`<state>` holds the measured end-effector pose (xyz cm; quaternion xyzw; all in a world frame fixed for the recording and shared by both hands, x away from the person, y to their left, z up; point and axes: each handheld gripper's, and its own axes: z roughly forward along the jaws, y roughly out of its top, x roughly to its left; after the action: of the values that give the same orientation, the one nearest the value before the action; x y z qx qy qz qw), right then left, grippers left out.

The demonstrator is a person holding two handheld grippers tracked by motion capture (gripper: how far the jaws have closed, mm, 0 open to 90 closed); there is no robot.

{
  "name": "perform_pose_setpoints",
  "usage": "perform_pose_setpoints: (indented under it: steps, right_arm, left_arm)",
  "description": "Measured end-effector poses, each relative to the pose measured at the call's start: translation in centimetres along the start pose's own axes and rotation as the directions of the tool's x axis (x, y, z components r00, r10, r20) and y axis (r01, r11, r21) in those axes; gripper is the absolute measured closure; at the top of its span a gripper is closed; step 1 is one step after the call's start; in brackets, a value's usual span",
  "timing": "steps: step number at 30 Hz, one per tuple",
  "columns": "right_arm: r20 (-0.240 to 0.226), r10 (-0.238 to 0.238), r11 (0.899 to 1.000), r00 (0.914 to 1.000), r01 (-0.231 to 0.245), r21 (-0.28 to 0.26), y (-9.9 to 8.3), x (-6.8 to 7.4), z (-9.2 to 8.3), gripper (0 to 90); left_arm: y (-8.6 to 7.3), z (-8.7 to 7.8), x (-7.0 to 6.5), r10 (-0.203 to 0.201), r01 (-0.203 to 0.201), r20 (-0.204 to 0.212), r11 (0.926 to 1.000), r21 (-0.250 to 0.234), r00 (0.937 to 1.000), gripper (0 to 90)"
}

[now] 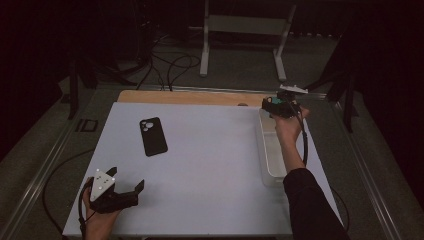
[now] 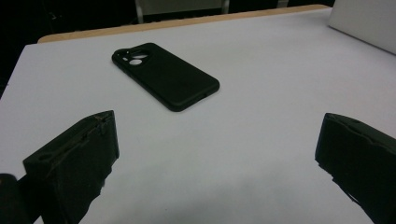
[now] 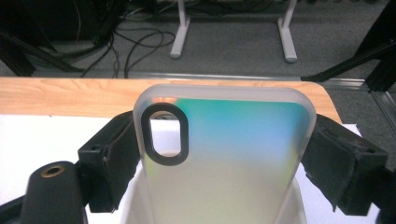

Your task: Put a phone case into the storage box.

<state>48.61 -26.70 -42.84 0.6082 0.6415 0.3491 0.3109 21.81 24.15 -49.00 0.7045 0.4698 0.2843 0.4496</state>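
Two tools are in use over a white worktop [image 1: 210, 165], one in each of the person's hands. The left tool [image 1: 127, 181] sits low at the near left corner of the worktop, held by the left hand [image 1: 100, 220]; its jaws stand wide apart with nothing between them, and in the left gripper view only bare white surface lies in the gap. A black phone case [image 1: 153, 136] lies flat on the worktop, back side up with its camera cut-out toward the far edge, well ahead of the left tool and apart from it. The right tool [image 1: 278, 107] is raised at the far right, above the far end of a clear plastic bin [image 1: 263, 150] that stands along the right side of the worktop. Its jaws are clamped on the two long edges of a frosted translucent phone case [image 3: 224, 154] with a teal-to-pale tint and a black-rimmed oval camera opening. The case is held above the bin's rim. A strip of wooden board [image 1: 190, 97] shows beyond the white surface.
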Motion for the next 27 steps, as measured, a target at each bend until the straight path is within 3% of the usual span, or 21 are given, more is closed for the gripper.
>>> perform_pose_setpoints:
  steps: [20, 27]
  right_arm:
    - [0.023, -0.032, 0.999, 0.9992, 0.031, 0.030, -0.6, 0.5, 1.4, 16.6]
    - [-0.020, -0.012, 0.999, 0.9997, 0.013, 0.031, -0.5, 0.0, 1.5, 8.9]
  left_arm:
    - [-0.1, 0.0, 0.0, -0.002, 0.002, 0.001, 1.0000, 0.002, 1.0000, 0.0]
    - [-0.1, 0.0, 0.0, -0.003, 0.003, 0.004, 1.0000, 0.003, 1.0000, 0.0]
